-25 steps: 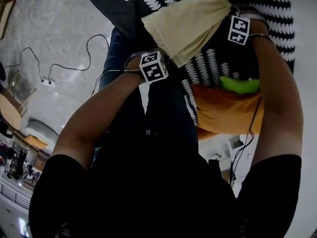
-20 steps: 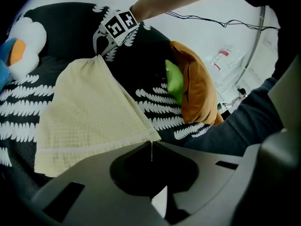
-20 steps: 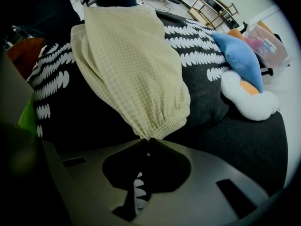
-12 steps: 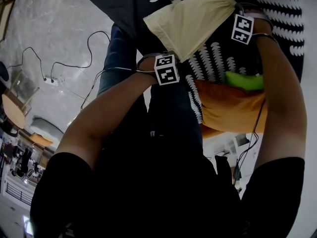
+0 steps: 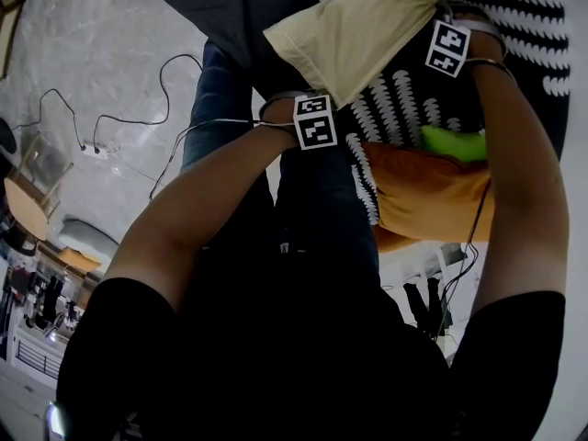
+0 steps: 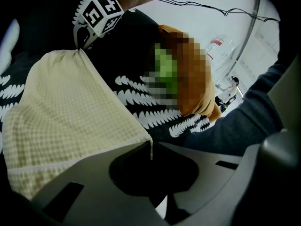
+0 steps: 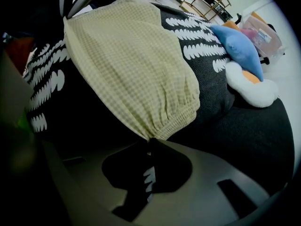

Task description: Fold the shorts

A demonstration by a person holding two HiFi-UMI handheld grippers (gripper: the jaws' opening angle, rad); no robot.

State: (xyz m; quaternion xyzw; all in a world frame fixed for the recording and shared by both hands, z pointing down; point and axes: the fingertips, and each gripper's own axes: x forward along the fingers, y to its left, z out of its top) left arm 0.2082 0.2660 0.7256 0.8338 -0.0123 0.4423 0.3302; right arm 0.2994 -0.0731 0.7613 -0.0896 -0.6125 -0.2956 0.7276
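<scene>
The left gripper (image 6: 150, 149) is clamping its jaws on a hem corner of the yellow shorts (image 5: 354, 30). The right gripper (image 7: 149, 142) is clamping the waistband (elastic edge). The shorts are spreading over the patterned blanket (image 5: 404, 108).

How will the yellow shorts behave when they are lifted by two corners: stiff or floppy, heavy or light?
Probably floppy: the shorts bunch to a point where the right gripper pinches the waistband. Likely light: the left gripper holds them by one small corner. The textured weave should resist slipping.
</scene>
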